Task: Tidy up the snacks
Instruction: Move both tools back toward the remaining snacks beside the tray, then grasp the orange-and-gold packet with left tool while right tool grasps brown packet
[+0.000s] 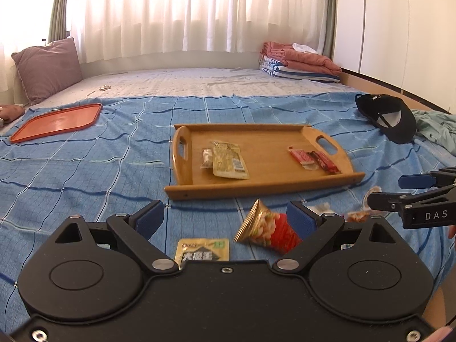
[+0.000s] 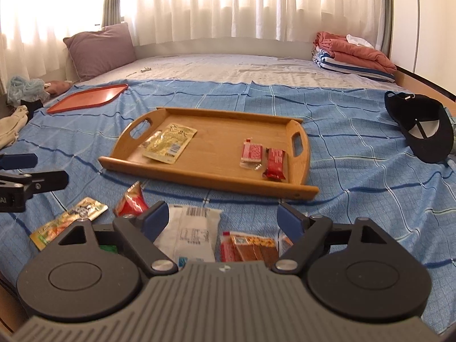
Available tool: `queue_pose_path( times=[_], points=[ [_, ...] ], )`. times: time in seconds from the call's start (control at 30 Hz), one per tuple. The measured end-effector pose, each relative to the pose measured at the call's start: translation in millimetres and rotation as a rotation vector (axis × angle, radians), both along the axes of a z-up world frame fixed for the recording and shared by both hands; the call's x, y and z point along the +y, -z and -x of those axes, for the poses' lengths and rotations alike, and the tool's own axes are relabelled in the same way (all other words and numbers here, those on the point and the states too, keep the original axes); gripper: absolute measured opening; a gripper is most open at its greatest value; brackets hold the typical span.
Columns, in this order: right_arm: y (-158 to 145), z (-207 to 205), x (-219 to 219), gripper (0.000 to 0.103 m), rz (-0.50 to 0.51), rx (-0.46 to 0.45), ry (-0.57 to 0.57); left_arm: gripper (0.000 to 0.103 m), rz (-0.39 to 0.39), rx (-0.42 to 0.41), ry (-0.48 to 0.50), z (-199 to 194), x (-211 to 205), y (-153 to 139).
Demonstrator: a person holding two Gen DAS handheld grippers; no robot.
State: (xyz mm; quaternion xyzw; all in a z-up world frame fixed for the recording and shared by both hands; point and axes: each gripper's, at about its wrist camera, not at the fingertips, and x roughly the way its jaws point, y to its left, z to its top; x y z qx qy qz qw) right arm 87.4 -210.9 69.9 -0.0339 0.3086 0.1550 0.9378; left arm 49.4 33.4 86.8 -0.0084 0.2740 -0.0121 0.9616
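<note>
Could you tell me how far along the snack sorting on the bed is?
Partly done. The wooden tray holds a yellow packet and two red bars. Both the left gripper and right gripper are open, holding nothing. Still loose on the bedspread: the red bag, white packet and others.

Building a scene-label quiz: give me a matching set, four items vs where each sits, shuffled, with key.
Items:
1. yellow-green sachet
2. red snack bars
3. black cap
4. orange tray

Places:
A. bedspread, far right
B. wooden tray, left handle end
C. bedspread, far left near the pillow
D. wooden tray, right handle end

Pairs: 1-B, 2-D, 3-A, 4-C
</note>
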Motion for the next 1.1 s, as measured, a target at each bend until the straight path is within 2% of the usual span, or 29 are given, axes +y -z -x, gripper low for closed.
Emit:
queue_pose_path(
  times=[0.6, 0.7, 0.77, 0.97, 1.1],
  points=[
    [51.0, 18.9, -19.8, 0.089, 0.081, 0.036, 0.065, 0.093, -0.034, 0.039, -0.030, 24.1, 9.5, 48.5],
    [54.2, 18.3, -21.6, 0.088, 0.100, 0.019, 0.096, 0.089, 0.016, 0.055, -0.011, 24.6, 14.9, 54.0],
    [55.5, 17.0, -25.1, 0.087, 0.075, 0.024, 0.100, 0.085, 0.048, 0.072, -0.011, 23.7, 18.7, 58.0],
    [58.5, 10.2, -30.1, 0.077, 0.016, 0.026, 0.113, 0.074, 0.085, 0.087, -0.053, 16.9, 28.7, 67.9],
    [63.9, 2.5, -28.7, 0.071, 0.005, 0.041, 0.120, 0.072, 0.102, 0.108, -0.079, 12.2, 35.2, 74.9]
  ],
)
